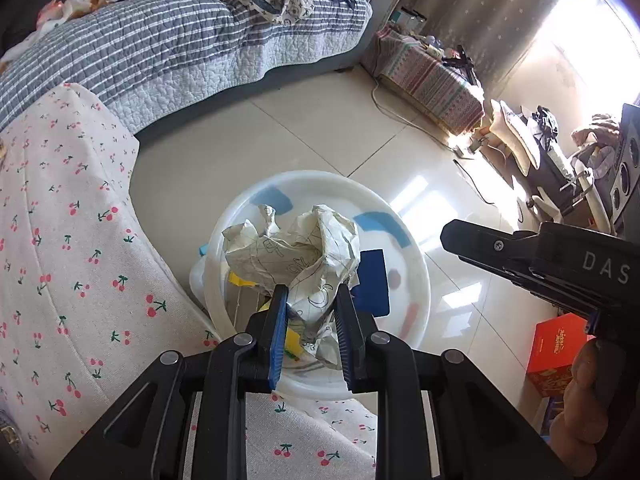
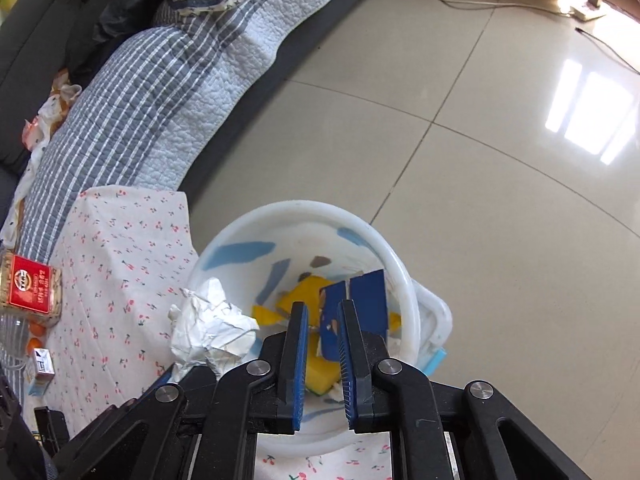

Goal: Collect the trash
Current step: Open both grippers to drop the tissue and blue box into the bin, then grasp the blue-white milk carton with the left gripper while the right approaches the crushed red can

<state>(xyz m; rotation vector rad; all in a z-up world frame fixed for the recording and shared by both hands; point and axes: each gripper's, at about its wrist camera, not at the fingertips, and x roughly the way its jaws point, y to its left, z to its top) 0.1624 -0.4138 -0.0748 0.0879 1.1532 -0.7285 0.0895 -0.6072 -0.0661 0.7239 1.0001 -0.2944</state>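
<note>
Crumpled paper (image 1: 296, 256), off-white with dark pen scribbles and ruled lines, is clamped between the blue pads of the left gripper (image 1: 310, 320) directly over the white bin (image 1: 416, 280). Same wad shows in the right wrist view (image 2: 212, 328) at the bin's near-left rim (image 2: 208, 256). Bin interior holds yellow scraps (image 2: 312, 292) and a dark blue card (image 2: 370, 300) standing tilted against the right wall; pale blue patches mark the wall. Right gripper (image 2: 323, 364) hovers above the bin, jaws narrowly parted with nothing pinched between them. Cherry-print cloth (image 1: 80, 260) covers the surface left of the bin; striped quilted sofa (image 1: 160, 48) lies beyond.
</note>
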